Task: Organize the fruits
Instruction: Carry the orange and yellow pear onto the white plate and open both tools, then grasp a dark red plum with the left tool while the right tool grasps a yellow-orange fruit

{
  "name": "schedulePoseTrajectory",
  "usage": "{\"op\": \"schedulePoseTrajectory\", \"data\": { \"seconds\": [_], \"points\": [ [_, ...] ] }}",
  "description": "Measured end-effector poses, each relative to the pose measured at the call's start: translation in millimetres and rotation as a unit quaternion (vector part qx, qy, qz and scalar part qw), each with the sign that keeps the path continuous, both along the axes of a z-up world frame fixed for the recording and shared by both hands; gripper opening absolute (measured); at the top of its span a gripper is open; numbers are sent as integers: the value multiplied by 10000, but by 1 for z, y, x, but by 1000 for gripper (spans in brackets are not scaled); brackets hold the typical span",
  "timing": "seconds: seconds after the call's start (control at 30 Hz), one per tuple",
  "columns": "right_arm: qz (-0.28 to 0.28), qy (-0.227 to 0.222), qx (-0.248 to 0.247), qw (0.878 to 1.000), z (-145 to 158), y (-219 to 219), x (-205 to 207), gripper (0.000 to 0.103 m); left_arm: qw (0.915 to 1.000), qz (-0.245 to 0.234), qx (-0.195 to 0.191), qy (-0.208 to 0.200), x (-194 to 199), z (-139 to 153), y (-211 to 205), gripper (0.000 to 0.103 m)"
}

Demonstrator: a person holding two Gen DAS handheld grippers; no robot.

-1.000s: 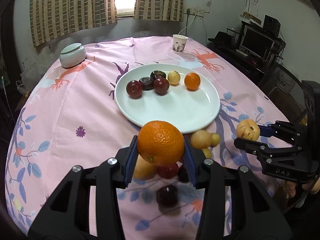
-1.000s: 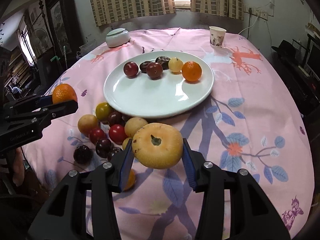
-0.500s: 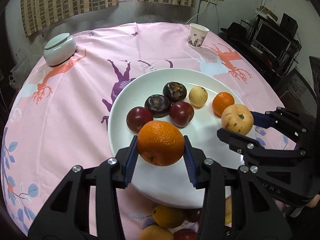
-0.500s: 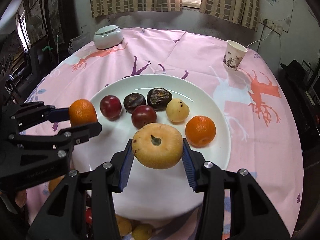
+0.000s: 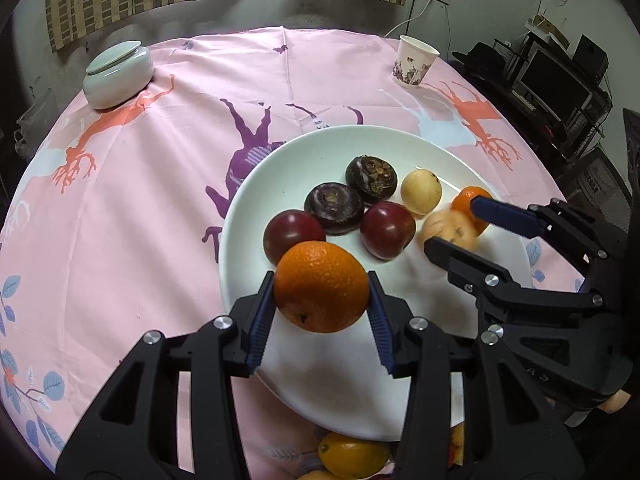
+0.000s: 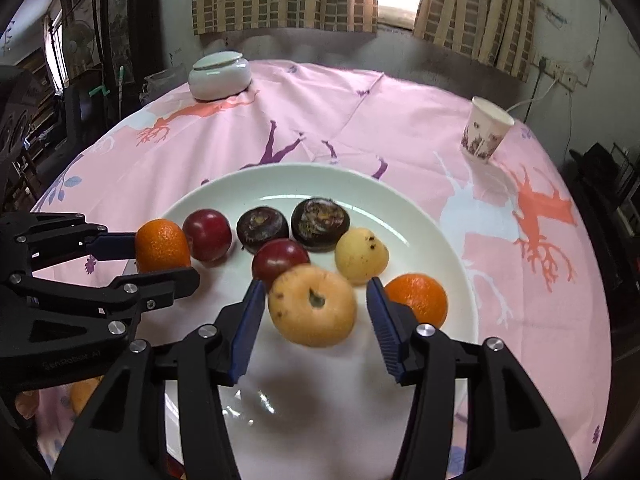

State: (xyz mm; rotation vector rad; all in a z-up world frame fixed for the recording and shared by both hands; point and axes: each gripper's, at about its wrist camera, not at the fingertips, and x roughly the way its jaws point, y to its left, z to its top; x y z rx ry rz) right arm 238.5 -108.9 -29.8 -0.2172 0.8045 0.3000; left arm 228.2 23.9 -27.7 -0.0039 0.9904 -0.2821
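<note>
Round orange fruit [image 5: 321,286] sits clamped between the left gripper [image 5: 320,312] pads, held over the near-left part of the white round plate [image 6: 432,232], just in front of a dark red plum [image 5: 294,234]. Right gripper [image 6: 316,320] is spread wider than the tan pear-like fruit [image 6: 313,306] between its pads, gaps both sides, so that one looks released onto the plate. Left is the loaded one; bare plate lies directly below it.

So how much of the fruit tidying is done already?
Six fruits already sit on the white plate. The left claw grips a big orange above it. A yellow pear sits loose in the right claw, gaps at both sides, seemingly dropping onto the plate. Still left: a few fruits, like the yellow one, on the cloth by the plate's near edge.
</note>
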Motion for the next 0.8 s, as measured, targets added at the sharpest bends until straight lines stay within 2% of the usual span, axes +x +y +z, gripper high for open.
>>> {"op": "schedulePoseTrajectory", "data": {
  "seconds": [0.03, 0.07, 0.1, 0.17, 0.37, 0.4, 0.43, 0.5, 0.63, 0.8],
  "points": [
    [-66, -146, -117, 9998, 3, 0, -1, 68, 10000, 30, -24, -36, -1, 3, 2, 48],
    [-90, -281, -193, 9994, 7, -1, -3, 68, 9998, 49, -68, -152, -4, 9, 4, 53],
    [-76, -299, -203, 9993, 10, -2, -3, 68, 9996, 78, -85, -270, -7, 16, 5, 64],
    [-136, -336, -237, 9991, 17, -5, -6, 68, 9986, 131, -98, -509, -15, 30, 9, 72],
    [-288, -279, -190, 9990, 37, -20, -38, 69, 9950, 208, -160, -967, -54, 67, 25, 82],
    [-308, -220, -132, 9992, 38, -24, -46, 73, 9943, 219, -200, -1028, -64, 70, 29, 85],
    [-310, -164, -75, 9994, 40, -27, -55, 82, 9937, 223, -233, -1076, -74, 72, 32, 86],
    [-305, -79, 48, 9995, 40, -32, -76, 97, 9927, 261, -237, -1157, -93, 72, 40, 87],
    [-294, 34, 146, 9995, 35, -39, -118, 98, 9925, 348, -204, -1152, -128, 58, 51, 89],
    [-233, 350, 218, 9989, 15, -37, -160, 98, 9963, 375, -90, -772, -158, 20, 58, 90]
  ]
}}
